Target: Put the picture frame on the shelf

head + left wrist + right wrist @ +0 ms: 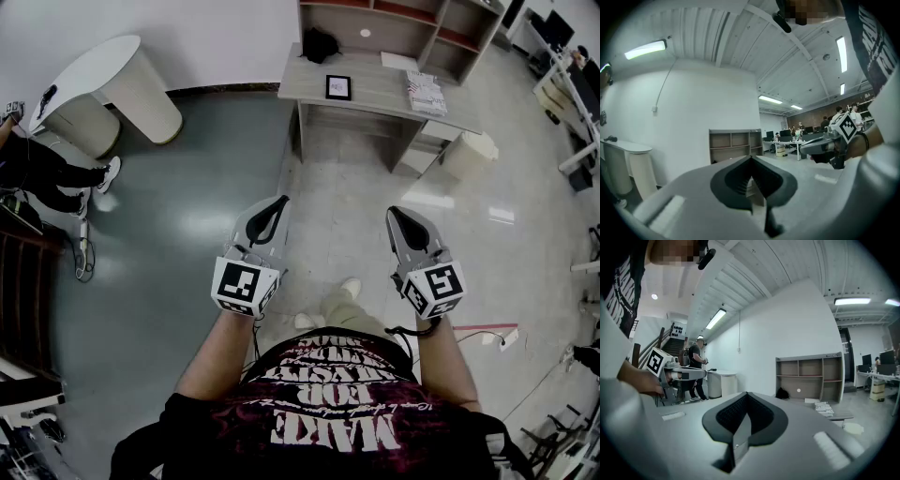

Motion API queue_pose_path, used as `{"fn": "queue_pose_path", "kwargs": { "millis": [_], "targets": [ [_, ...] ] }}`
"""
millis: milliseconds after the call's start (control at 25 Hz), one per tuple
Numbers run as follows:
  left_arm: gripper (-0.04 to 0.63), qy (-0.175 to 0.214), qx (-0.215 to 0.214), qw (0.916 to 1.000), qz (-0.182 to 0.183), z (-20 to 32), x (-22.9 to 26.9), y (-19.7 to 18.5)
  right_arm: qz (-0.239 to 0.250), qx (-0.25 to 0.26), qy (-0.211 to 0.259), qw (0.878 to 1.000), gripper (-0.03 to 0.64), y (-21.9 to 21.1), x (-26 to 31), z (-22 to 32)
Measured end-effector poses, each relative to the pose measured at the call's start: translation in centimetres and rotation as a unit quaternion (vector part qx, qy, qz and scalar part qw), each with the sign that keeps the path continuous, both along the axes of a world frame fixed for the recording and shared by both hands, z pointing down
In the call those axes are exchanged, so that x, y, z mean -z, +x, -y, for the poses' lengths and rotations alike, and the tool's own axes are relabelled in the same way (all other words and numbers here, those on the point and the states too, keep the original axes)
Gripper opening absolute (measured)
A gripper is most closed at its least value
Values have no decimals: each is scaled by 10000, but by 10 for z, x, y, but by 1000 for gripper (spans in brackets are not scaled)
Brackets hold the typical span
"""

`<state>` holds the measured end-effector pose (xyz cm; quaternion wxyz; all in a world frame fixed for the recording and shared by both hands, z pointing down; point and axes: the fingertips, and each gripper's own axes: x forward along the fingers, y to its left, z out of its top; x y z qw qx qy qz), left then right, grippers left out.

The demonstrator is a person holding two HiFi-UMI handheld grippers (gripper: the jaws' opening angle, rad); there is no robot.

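A small black picture frame stands upright on the grey desk far ahead of me. The open wooden shelf rises at the back of that desk; it also shows as the shelf in the left gripper view and the shelf in the right gripper view. My left gripper and right gripper are held side by side at waist height, well short of the desk. Both are shut with nothing in them, and the jaws meet at the tips in the left gripper and right gripper views.
On the desk lie a black bag, a stack of papers and a white sheet. A white bin stands right of the desk. A white rounded counter and a person are at the left.
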<state>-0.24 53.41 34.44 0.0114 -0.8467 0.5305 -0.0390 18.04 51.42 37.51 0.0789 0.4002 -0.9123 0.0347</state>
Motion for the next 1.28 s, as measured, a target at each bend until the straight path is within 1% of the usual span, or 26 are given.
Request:
{"fn": "queue_pose_path", "kwargs": {
  "millis": [240, 400, 520, 720, 840, 1080, 1280],
  "targets": [
    [0, 68, 80, 9998, -142, -29, 12, -24, 5, -47, 175, 9998, 28, -20, 15, -31],
    [0, 66, 64, 9994, -328, -22, 13, -36, -125, -210, 260, 9994, 28, -18, 24, -28],
    [0, 23, 140, 9991, -393, -2, 7, -42, -6, -239, 244, 9994, 28, -13, 23, -15],
    [0, -14, 0, 9997, -253, 38, 3, -39, 268, -339, 275, 9987, 28, -11, 18, 26],
    [2, -94, -9, 9996, -259, 70, 4, -37, 383, -332, 256, 9984, 28, -12, 18, 55],
    [2, -156, -53, 9997, -190, 134, 7, -24, 436, -307, 117, 9985, 28, -3, 13, 115],
    [2, -217, -64, 9996, -142, 177, 6, -7, 526, -247, 77, 9983, 28, 10, 13, 160]
  ]
}}
